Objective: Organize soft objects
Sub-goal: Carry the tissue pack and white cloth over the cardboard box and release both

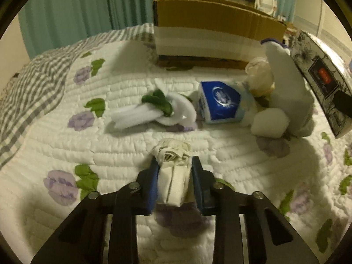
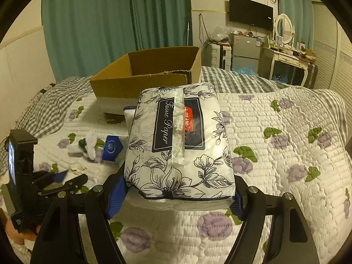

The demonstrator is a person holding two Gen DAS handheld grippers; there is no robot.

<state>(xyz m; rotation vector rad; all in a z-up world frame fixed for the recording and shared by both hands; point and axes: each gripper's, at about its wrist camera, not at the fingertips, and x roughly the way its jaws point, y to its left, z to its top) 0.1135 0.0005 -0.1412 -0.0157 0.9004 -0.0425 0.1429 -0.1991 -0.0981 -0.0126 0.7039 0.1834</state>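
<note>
My left gripper (image 1: 175,165) is shut on a rolled cream sock (image 1: 173,171), low over the quilt. Beyond it lie a white cloth bundle tied with green (image 1: 154,110), a blue tissue pack (image 1: 220,102), and a white plush toy (image 1: 283,101). My right gripper (image 2: 178,189) is shut on a floral tissue paper pack (image 2: 178,145), held above the bed; the pack also shows at the right edge of the left wrist view (image 1: 323,74). An open cardboard box (image 2: 149,72) stands at the far side of the bed. The left gripper appears in the right wrist view (image 2: 63,178).
The bed is covered by a white quilt with purple flowers (image 2: 286,154) over a grey checked sheet (image 2: 44,105). Teal curtains (image 2: 110,22), a wall TV (image 2: 250,12), a small fridge and a dressing table (image 2: 286,59) stand behind the bed.
</note>
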